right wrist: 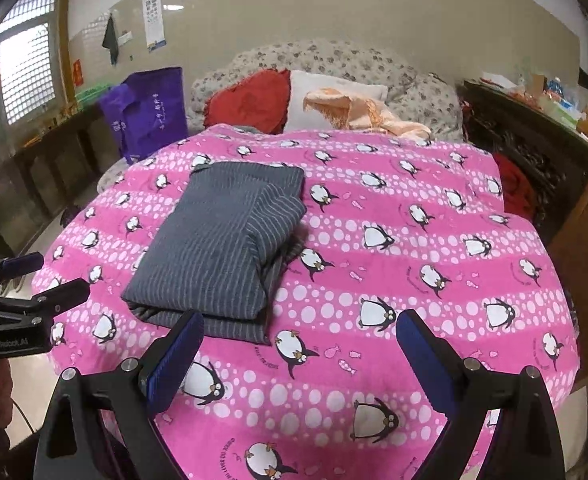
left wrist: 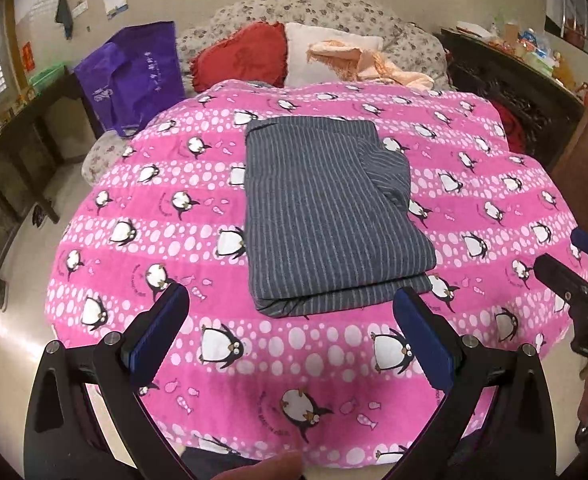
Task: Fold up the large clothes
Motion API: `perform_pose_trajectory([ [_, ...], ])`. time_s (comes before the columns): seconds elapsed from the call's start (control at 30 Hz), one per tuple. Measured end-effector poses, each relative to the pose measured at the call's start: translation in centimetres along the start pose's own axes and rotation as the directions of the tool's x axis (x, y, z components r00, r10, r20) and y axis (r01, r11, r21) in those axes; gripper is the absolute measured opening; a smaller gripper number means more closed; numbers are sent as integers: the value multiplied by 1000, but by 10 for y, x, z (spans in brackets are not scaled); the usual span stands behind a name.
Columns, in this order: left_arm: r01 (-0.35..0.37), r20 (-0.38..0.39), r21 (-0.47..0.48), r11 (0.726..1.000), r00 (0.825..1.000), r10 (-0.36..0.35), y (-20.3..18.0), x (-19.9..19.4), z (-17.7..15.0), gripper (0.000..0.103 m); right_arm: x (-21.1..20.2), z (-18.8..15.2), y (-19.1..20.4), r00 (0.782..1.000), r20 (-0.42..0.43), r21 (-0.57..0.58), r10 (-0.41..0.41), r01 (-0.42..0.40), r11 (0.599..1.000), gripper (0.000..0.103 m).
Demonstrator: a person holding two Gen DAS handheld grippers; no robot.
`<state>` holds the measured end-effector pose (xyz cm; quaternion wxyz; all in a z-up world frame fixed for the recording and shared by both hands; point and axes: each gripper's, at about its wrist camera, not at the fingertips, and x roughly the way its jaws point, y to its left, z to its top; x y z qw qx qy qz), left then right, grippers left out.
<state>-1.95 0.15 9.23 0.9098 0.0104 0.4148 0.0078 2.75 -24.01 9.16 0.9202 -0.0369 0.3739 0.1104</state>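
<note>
A grey garment with thin white stripes (left wrist: 326,208) lies folded into a thick rectangle on the pink penguin blanket (left wrist: 294,360). In the right wrist view the same folded garment (right wrist: 218,248) sits left of centre. My left gripper (left wrist: 290,308) hangs open above the blanket, just short of the garment's near edge, with nothing between its blue pads. My right gripper (right wrist: 300,332) is open too, its left pad over the garment's near right corner, and grips nothing. Each gripper shows at the edge of the other's view: the right gripper (left wrist: 570,264), the left gripper (right wrist: 42,276).
The blanket covers a bed with a red cushion (left wrist: 242,58), a white pillow (left wrist: 326,46) and a peach cloth (left wrist: 370,64) at its head. A purple bag (left wrist: 134,76) stands left of the bed. A dark cluttered sideboard (left wrist: 518,80) runs along the right.
</note>
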Motion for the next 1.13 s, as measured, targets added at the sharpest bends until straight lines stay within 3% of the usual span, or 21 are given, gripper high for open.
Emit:
perform_pose_trajectory([
  [0.3, -14, 28, 1, 1000, 1000, 14, 3, -19, 0, 102, -17, 5, 1, 999, 43, 11, 17, -17, 1000, 96],
  [0.63, -3, 21, 6, 1000, 1000, 3, 5, -21, 2, 102, -20, 4, 3, 999, 33, 23, 11, -12, 1000, 96],
  [1.13, 40, -17, 21, 999, 999, -40, 7, 21, 24, 102, 12, 18, 4, 999, -52, 17, -13, 14, 1000, 96],
])
